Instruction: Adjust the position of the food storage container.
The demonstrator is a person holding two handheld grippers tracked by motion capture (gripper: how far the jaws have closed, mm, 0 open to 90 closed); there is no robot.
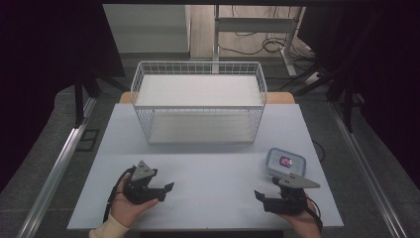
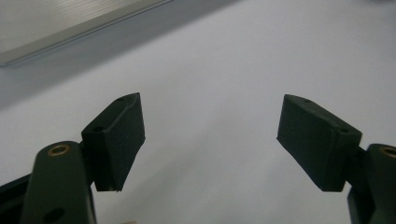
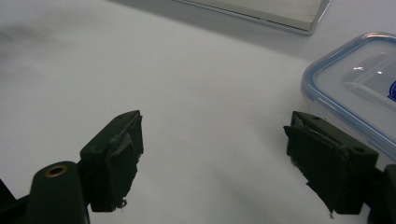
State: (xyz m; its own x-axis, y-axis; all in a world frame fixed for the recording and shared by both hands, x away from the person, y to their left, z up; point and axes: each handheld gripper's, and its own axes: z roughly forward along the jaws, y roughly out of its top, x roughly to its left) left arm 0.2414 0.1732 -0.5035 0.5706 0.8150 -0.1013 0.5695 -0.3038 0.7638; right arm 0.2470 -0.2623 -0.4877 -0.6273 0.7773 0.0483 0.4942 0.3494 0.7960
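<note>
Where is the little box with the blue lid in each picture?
High view: the box with the blue lid sits on the table's right side, just beyond the right claw.
Left gripper view: not in it.
Right gripper view: at the right edge, beside the right-hand jaw.
Shared landmark: the pale table, also under the jaws in both gripper views.

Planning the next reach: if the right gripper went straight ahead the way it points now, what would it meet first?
Probably bare table. The right gripper is open over the white surface; the blue-rimmed container lies beside its line, touching or nearly touching one jaw. Depth is unclear.
</note>
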